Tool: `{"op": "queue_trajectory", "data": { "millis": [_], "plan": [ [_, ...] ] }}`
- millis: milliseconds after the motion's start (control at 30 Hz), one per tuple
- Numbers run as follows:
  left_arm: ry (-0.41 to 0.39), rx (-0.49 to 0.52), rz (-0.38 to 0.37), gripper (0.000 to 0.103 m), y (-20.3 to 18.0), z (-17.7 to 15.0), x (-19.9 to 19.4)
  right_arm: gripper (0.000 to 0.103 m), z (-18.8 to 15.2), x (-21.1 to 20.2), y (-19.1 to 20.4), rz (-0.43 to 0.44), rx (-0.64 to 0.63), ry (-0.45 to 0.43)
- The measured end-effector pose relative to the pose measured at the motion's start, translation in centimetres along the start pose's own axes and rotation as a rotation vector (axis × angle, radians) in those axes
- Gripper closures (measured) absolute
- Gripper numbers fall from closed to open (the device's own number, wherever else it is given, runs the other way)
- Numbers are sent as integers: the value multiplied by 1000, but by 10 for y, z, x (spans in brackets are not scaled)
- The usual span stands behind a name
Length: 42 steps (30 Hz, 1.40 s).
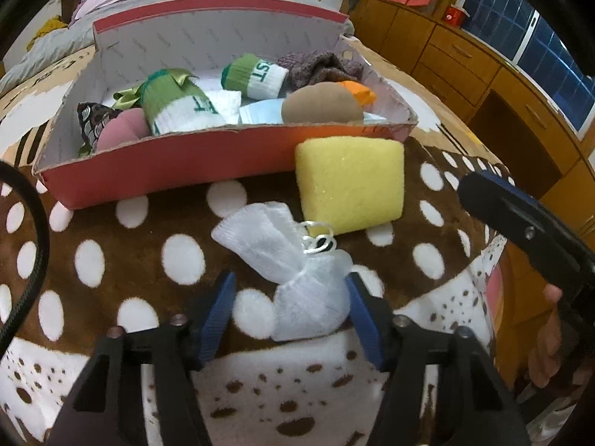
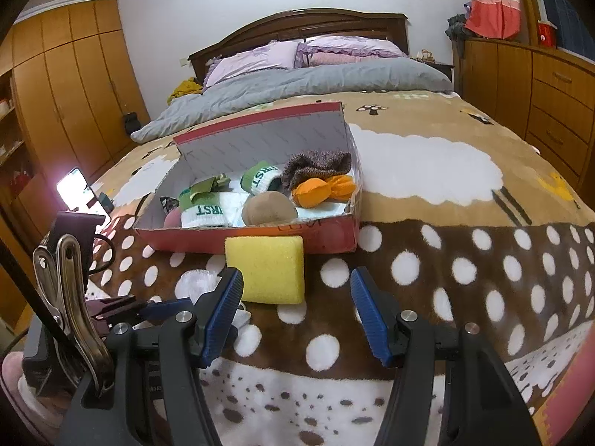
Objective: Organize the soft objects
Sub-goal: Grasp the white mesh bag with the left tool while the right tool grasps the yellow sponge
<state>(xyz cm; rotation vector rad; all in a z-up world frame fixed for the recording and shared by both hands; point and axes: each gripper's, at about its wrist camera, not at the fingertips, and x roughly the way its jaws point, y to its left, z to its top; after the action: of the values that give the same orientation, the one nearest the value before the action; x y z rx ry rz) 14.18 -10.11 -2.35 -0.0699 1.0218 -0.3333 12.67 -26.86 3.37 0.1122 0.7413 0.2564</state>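
Note:
A red cardboard box (image 1: pixel 156 165) (image 2: pixel 327 236) lies on the spotted brown blanket, holding socks, a knit cloth, a brown pad and an orange plush. A yellow sponge (image 1: pixel 351 180) (image 2: pixel 269 267) rests against the box's front wall. A white mesh pouch (image 1: pixel 297 271) lies on the blanket in front of it; its lower end sits between the open fingers of my left gripper (image 1: pixel 290 316), nearer the right finger. My right gripper (image 2: pixel 295 312) is open and empty, hovering just before the sponge. The pouch shows partly behind the left finger in the right wrist view (image 2: pixel 195 284).
The bed carries a grey duvet (image 2: pixel 297 81) and pink pillows at the back. Wooden drawers (image 2: pixel 557 100) stand right, a wardrobe (image 2: pixel 74 93) left. A lit phone (image 2: pixel 76 189) on a stand sits at the left. The right gripper's body (image 1: pixel 520 230) shows in the left wrist view.

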Motion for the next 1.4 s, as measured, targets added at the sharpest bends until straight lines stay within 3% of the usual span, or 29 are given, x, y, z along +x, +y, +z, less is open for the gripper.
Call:
{"op": "queue_trajectory", "data": {
  "millis": [100,300,700,1100,1400],
  "plan": [
    [-1,-1,-22,69,1,0,-1,41,-3,3,-1,4,3,9],
    [-13,-8,-27,81,5,-3,-6,41,-5,8,1,10,6,24],
    [-75,-34,53,82,32,-6,-30,41,-2,37,15,28,2,65],
    [-95,-54,55,82,41,-5,-37,41,-3,77,16,46,21,122],
    [-123,-51,50,82,39,-6,-50,65,-12,61,21,62,26,86]
  ]
}}
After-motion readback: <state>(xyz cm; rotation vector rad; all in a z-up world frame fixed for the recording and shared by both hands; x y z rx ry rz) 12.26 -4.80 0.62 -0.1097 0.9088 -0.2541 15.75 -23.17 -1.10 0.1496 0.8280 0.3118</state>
